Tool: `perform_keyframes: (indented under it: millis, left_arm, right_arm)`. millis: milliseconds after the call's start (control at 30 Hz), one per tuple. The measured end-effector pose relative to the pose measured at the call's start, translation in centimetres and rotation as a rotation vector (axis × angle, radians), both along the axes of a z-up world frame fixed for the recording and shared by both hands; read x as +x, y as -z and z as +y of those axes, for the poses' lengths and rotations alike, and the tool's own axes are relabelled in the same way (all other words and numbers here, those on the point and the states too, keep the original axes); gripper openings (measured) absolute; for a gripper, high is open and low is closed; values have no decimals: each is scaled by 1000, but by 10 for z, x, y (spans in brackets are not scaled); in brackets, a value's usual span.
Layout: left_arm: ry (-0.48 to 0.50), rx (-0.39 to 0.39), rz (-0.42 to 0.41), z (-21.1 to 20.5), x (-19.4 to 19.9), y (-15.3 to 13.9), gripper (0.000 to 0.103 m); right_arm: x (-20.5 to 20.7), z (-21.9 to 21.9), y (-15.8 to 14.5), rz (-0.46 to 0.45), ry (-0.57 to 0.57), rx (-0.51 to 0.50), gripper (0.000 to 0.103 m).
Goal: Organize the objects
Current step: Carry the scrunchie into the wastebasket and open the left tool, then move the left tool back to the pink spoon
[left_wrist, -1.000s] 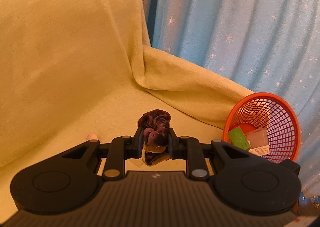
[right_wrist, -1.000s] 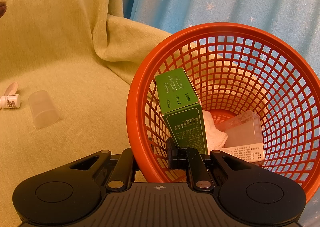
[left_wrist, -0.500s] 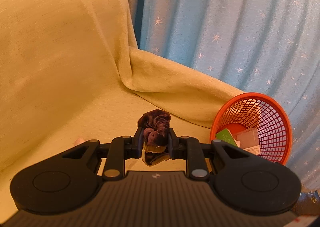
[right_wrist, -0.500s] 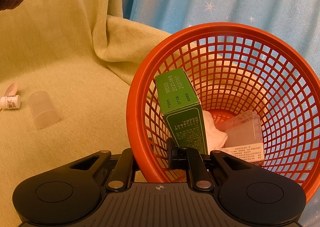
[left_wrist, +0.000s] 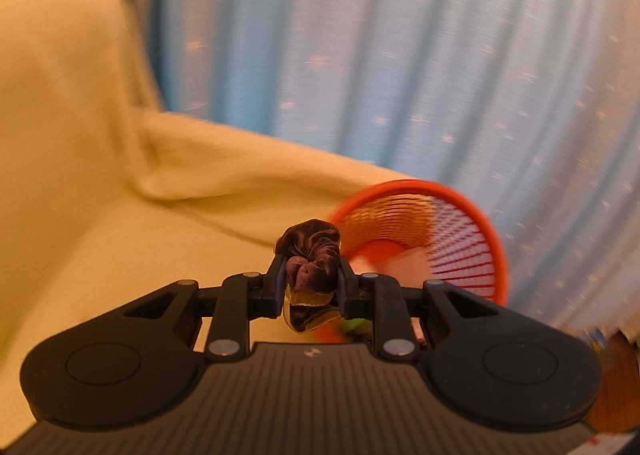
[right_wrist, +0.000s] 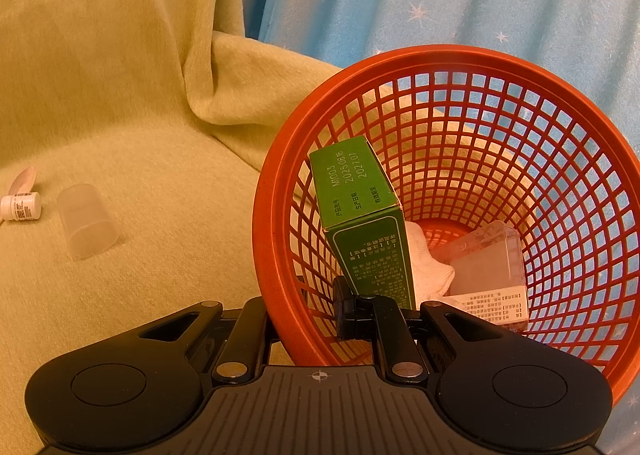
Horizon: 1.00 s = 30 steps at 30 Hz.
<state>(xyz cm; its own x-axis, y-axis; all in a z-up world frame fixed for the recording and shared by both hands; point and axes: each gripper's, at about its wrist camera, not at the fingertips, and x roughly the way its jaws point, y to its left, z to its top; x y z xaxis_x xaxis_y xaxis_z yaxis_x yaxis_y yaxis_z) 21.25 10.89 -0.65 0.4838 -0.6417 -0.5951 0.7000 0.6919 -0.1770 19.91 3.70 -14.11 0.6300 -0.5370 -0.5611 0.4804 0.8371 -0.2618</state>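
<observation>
The left tongs are clamped on a dark velvet scrunchie, which bulges above the pads and hangs in a loop below them. It is carried in the air over the yellow cover, with the orange basket just beyond and to the right. That view is smeared, so the hand is judged to be mid-swing toward the basket.

The right tongs are closed on the near rim of the basket, one finger inside and one outside, holding it tipped toward the camera. Inside it lie a green box leaning on the wall, a white cloth and a clear case.

Risks from here:
- The soft, springy scrunchie could slip out of the pads on a fast swing and drop on the cover short of the rim
- Let go too early or too far left, it may catch on the rim or bounce off the upright box
- If the right grip slackens, the tilted basket could roll and spill

A clear cup and a small white bottle lie on the cover, not yet put away.

Both tongs point forward and downward; the left hand is aimed at the mouth of the basket, the right sits low at its edge
</observation>
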Motion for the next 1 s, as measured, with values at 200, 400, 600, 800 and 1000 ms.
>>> perform_keyframes:
  millis: [200,400,600,800,1000]
  left_arm:
    - [130,-24,6,-63,9,3,48]
    - [29,-37,-13,-34,19,4,49]
    - [-220,4,-14,47,34,20,57]
    - [-459,69,18,141,42,43,61]
    - [-575,123,58,194,38,68,72]
  right_arm:
    - [1,-1,-2,-10,3,7,10]
    - [2,-4,-2,-15,3,13,10]
    - [4,-6,-1,-12,2,12,10]
    - [4,-6,-1,-12,3,13,10]
    - [5,-6,-1,-5,2,9,10]
